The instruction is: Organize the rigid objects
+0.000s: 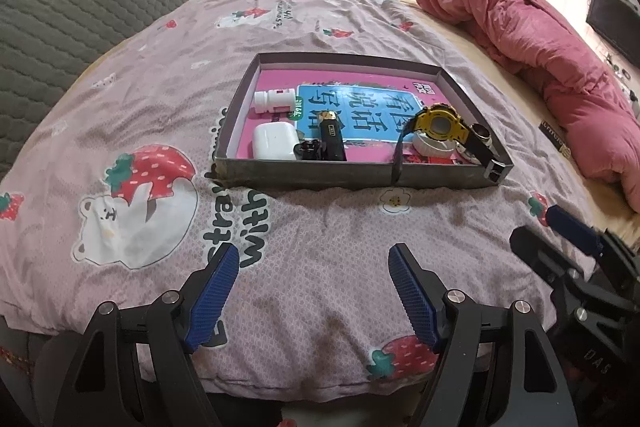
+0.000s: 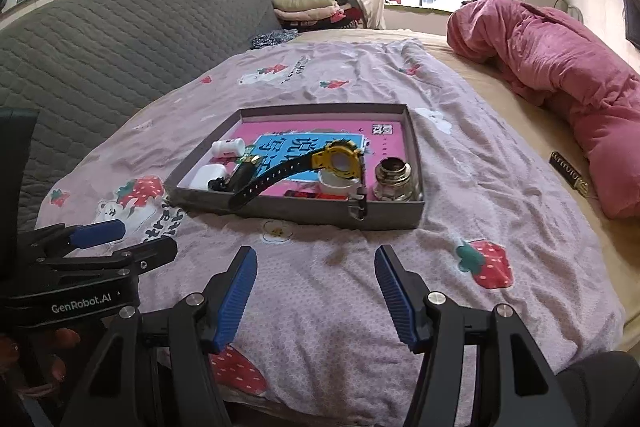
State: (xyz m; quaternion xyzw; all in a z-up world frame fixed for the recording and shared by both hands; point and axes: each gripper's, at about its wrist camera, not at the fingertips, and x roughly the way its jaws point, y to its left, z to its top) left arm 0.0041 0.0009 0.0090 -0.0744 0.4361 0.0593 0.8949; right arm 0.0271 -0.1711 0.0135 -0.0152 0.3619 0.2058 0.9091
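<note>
- Here the left gripper (image 1: 314, 259) hangs above the strawberry-print bedspread (image 1: 320, 227), its blue fingers spread wide with only cloth between them.
- The right gripper (image 2: 316, 263) does the same beside it, fingers well apart, gripping nothing; both point toward the tray.
- Just past both grippers sits a shallow grey cardboard tray (image 1: 304, 175) on the bedspread, its long sides running left to right across both views.
- Flat on the tray floor lies a pink and blue booklet (image 1: 360, 99).
- A yellow-faced wristwatch (image 2: 336, 159) rests in the right half of the tray. Its long axis runs along the strap, slanting from the case toward the near wall. One black strap end reaches over that wall; the buckle end also hangs at the near edge.
- Under the watch case is a small white round container (image 2: 338, 183).
- A glass jar with a metal neck (image 2: 394, 175) stands upright in the near right corner.
- In the left half, a white pill bottle (image 1: 276, 99) lies on its side, long axis left to right.
- Nearer, a white earbud case (image 1: 274, 141) lies flat, with a black lighter (image 1: 331, 137) beside it, gold end pointing away.
- A small black clip-like item (image 1: 308, 150) sits between them.
- A pink quilt (image 1: 540, 43) is heaped at the far right.
</note>
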